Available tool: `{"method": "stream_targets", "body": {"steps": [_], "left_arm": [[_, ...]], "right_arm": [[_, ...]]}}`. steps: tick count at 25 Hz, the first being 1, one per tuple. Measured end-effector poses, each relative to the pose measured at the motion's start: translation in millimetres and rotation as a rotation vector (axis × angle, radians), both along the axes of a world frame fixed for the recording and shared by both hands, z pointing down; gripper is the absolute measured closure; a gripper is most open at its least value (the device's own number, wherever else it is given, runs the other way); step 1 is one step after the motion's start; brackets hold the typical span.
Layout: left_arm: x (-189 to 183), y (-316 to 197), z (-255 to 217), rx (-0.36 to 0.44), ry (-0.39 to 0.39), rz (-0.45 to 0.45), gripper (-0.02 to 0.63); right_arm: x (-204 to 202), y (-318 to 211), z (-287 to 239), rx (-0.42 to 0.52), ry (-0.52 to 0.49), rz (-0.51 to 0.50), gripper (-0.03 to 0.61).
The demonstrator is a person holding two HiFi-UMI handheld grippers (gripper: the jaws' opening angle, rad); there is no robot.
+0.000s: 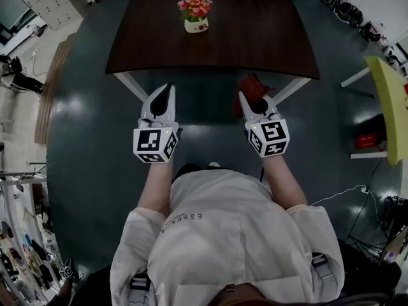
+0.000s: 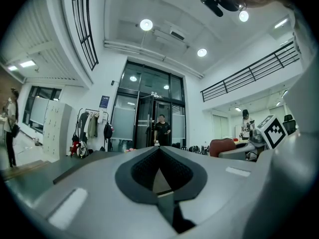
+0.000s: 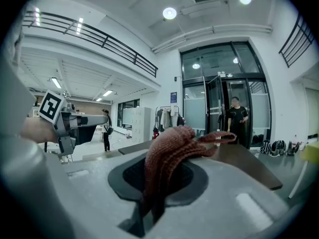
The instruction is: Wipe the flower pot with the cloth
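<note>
Red knitted cloth [image 3: 168, 152] is pinched between the jaws of the right tool [image 1: 247, 101], which a person holds just before the near edge of the dark wooden table [image 1: 255, 40], and its loose end sticks out past the jaw tips. The left tool [image 1: 166, 93] is held beside it, apart from it, jaws pressed together with nothing between them. The flower pot [image 1: 196, 25], white with pink and red flowers, stands on the far part of the table, well apart from both tools.
</note>
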State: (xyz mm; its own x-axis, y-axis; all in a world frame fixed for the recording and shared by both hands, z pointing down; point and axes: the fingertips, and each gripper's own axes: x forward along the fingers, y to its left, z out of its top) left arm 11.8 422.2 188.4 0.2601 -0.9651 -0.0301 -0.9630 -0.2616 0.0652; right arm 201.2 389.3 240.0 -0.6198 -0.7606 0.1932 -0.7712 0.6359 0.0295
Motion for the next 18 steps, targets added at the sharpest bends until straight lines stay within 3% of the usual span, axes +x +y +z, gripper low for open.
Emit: {"method": "stream_targets", "body": {"steps": [10,18], "left_arm": [[3,3,6,0.003,-0.031,0.053,0.603],[3,2,12,-0.004,-0.02,0.045,0.603]], "right_arm": [[-9,2,3,-0.014,-0.008,-0.006,0.529],[-7,1,9,-0.024,-0.015,-0.009,0.529]]}}
